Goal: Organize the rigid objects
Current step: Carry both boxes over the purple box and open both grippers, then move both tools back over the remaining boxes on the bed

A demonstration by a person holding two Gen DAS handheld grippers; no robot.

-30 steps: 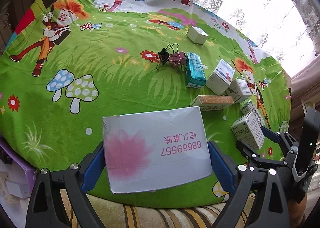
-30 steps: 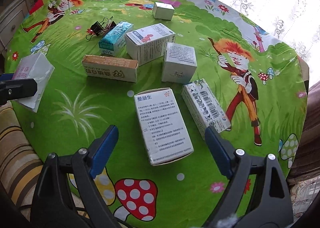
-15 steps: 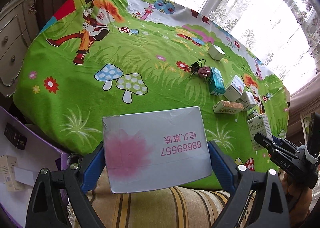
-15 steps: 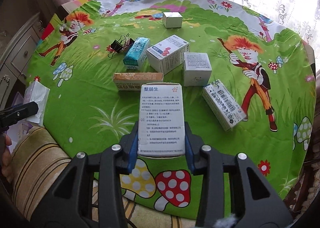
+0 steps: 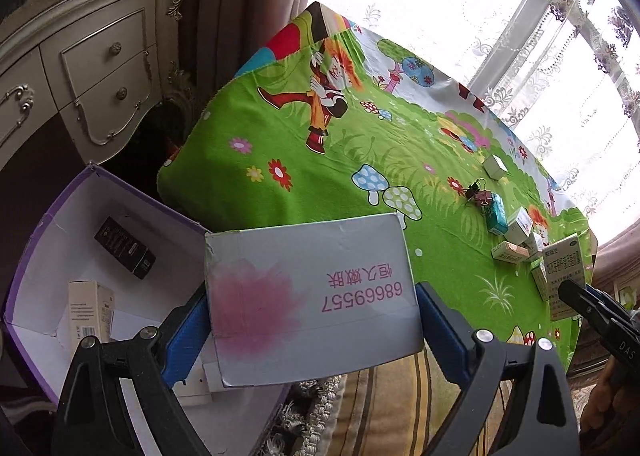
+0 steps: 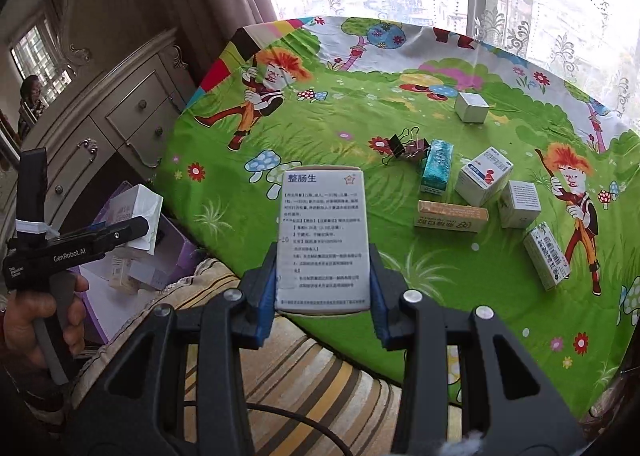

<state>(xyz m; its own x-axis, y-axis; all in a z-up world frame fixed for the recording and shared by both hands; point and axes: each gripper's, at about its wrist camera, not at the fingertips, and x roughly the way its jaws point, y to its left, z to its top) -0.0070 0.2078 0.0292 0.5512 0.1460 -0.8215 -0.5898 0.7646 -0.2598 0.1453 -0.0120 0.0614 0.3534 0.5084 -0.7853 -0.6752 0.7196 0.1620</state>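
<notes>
Purple box (image 5: 36,240) floor partly hidden

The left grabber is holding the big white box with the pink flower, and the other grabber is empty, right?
Not quite. The right gripper isn't empty: the right wrist view shows it clamped on a white medicine box. The left gripper does hold the pink-flower box.
</notes>
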